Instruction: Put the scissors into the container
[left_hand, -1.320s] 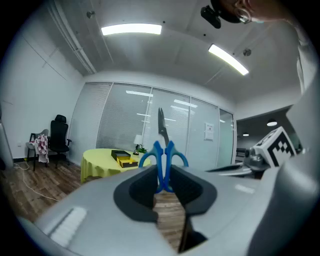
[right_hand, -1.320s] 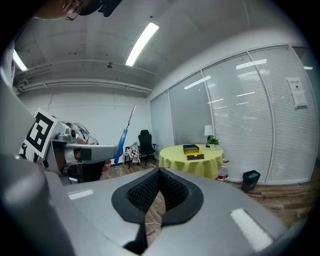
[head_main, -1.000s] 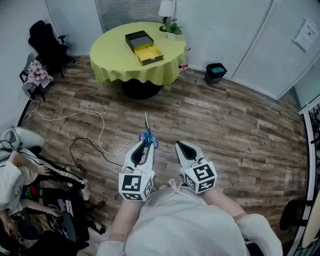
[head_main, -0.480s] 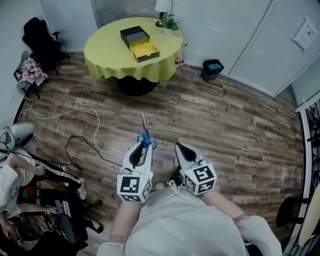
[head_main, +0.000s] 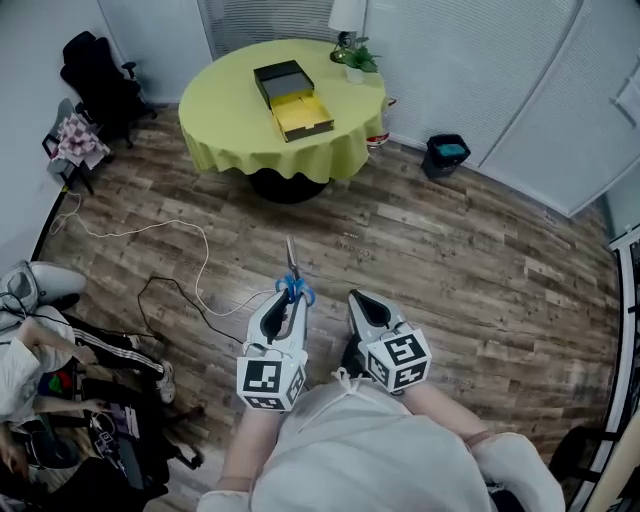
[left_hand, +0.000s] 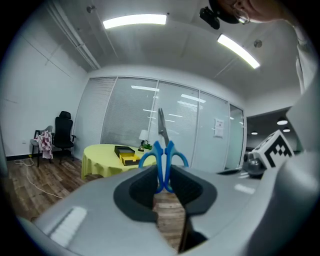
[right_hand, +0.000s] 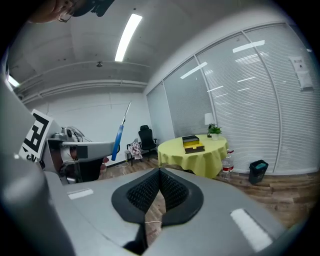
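Note:
Blue-handled scissors (head_main: 294, 285) stick up from my left gripper (head_main: 287, 312), which is shut on their handles, blades pointing away toward the table. In the left gripper view the scissors (left_hand: 163, 159) stand upright between the dark pads, held by the gripper (left_hand: 163, 186). My right gripper (head_main: 364, 306) is beside it, shut with nothing in it; its pads meet at the tips in its own view (right_hand: 160, 173). The container (head_main: 291, 98), a black box with a yellow tray, lies on the round yellow table (head_main: 230, 125) far ahead across the wooden floor.
A lamp and a small plant (head_main: 358, 55) stand at the table's back edge. A dark bin (head_main: 446, 154) sits right of the table, and a black office chair (head_main: 100, 88) to its left. A white cable (head_main: 150, 235) runs over the floor. A seated person (head_main: 40, 350) is at left.
Both grippers have moved a little forward over the floor toward the table, side by side. The scissors stay gripped in the left one the same way.

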